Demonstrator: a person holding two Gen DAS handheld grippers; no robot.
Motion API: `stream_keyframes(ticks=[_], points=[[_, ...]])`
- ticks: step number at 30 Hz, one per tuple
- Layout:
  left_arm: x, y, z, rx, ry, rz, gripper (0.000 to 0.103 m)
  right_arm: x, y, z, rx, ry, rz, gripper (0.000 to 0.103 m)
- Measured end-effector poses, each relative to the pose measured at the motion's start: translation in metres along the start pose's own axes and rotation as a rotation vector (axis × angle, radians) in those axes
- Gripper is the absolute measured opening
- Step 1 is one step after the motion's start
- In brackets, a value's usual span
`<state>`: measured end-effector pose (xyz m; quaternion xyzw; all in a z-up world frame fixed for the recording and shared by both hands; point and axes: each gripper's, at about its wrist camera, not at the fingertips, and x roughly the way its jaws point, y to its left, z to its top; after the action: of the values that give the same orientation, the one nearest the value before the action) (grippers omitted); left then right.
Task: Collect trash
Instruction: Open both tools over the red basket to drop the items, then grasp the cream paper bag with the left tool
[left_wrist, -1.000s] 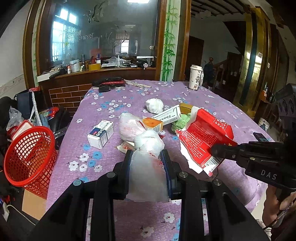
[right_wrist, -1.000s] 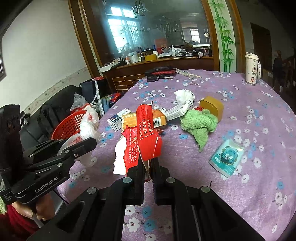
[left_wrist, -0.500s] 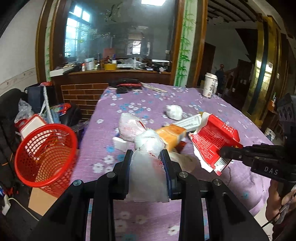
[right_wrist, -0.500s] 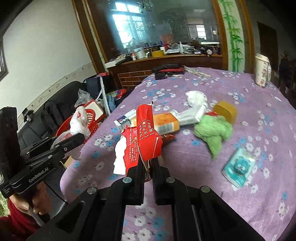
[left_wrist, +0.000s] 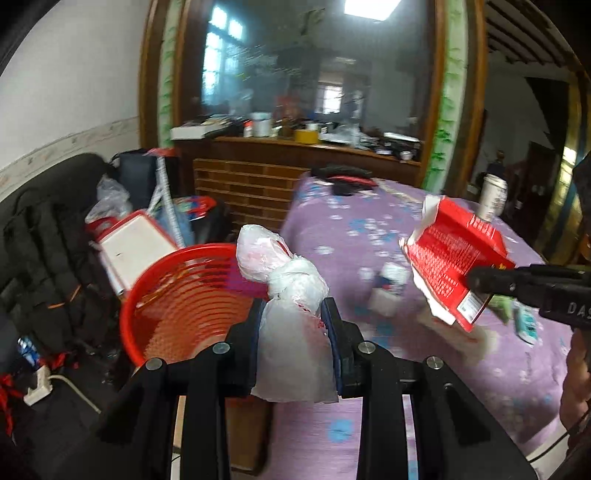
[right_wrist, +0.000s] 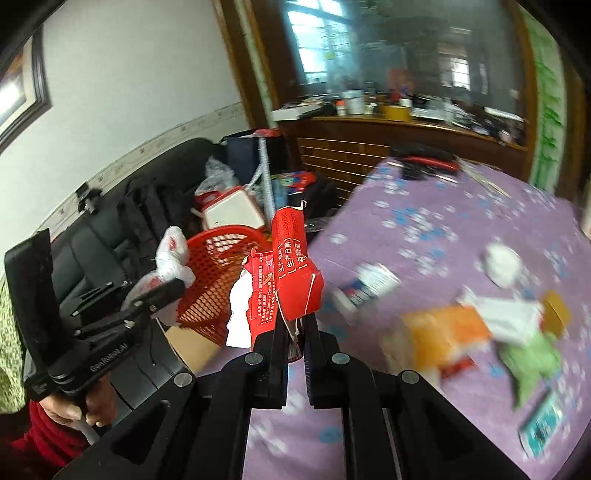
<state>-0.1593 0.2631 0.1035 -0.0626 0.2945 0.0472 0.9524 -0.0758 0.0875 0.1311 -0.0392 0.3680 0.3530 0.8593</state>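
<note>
A knotted white plastic bag is pinched between the fingers of the left gripper, its tied top standing up above the fingertips. The bag is held in the air at the edge of the purple flowered table, just beside the rim of a red basket that stands on the floor by the table. A torn red carton is clamped in the right gripper, whose fingers are pressed almost together on the carton's lower edge; the carton is held upright above the table's near edge, with the basket seen behind it. Other litter is left on the table: an orange box, a green cloth and a small blue-and-white box, all blurred.
</note>
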Motion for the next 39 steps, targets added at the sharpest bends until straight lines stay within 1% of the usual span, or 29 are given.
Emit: stream_keyframes(ticks=[3,7,10,16,17,18,19,20,21,24,29,31,34,36,39], points=[[0.014,0.025,0.001,-0.033,0.024,0.024,0.029,0.030,0.022,0.016,-0.027,0.021,0.016,0.008],[0.026,0.048,0.001,-0.058,0.042,0.051,0.029,0.064,0.038,0.033,-0.044,0.043,0.017,0.008],[0.034,0.060,0.001,-0.066,0.051,0.063,0.029,0.087,0.046,0.042,-0.047,0.065,0.022,0.008],[0.047,0.079,0.003,-0.091,0.055,0.084,0.030,0.119,0.054,0.052,-0.040,0.091,0.031,0.009],[0.048,0.080,0.003,-0.093,0.053,0.087,0.031,0.122,0.054,0.053,-0.038,0.094,0.030,0.011],[0.049,0.080,0.003,-0.095,0.051,0.094,0.038,0.126,0.053,0.054,-0.030,0.096,0.024,0.019],[0.049,0.081,0.004,-0.096,0.050,0.102,0.050,0.126,0.051,0.054,-0.019,0.094,0.025,0.025],[0.048,0.080,0.004,-0.097,0.042,0.106,0.056,0.125,0.048,0.054,-0.007,0.087,0.034,0.035],[0.045,0.078,0.004,-0.092,0.028,0.108,0.061,0.122,0.045,0.053,-0.001,0.077,0.039,0.039],[0.038,0.070,0.003,-0.061,0.010,0.122,0.061,0.109,0.037,0.050,0.008,0.056,0.025,0.039],[0.026,0.048,0.000,-0.050,-0.009,0.069,0.063,0.067,0.015,0.026,0.050,0.015,0.032,0.040],[0.021,0.032,-0.003,-0.042,-0.014,0.041,0.064,0.051,0.006,0.011,0.064,0.009,0.038,0.040],[0.015,0.002,-0.010,-0.011,-0.012,-0.011,0.064,0.023,-0.014,-0.018,0.085,0.006,0.006,0.040],[0.015,-0.016,-0.014,0.002,-0.003,-0.041,0.064,0.007,-0.027,-0.036,0.110,0.003,0.002,0.040],[0.015,-0.046,-0.022,0.024,0.018,-0.095,0.064,-0.020,-0.053,-0.064,0.152,-0.009,-0.047,0.040]])
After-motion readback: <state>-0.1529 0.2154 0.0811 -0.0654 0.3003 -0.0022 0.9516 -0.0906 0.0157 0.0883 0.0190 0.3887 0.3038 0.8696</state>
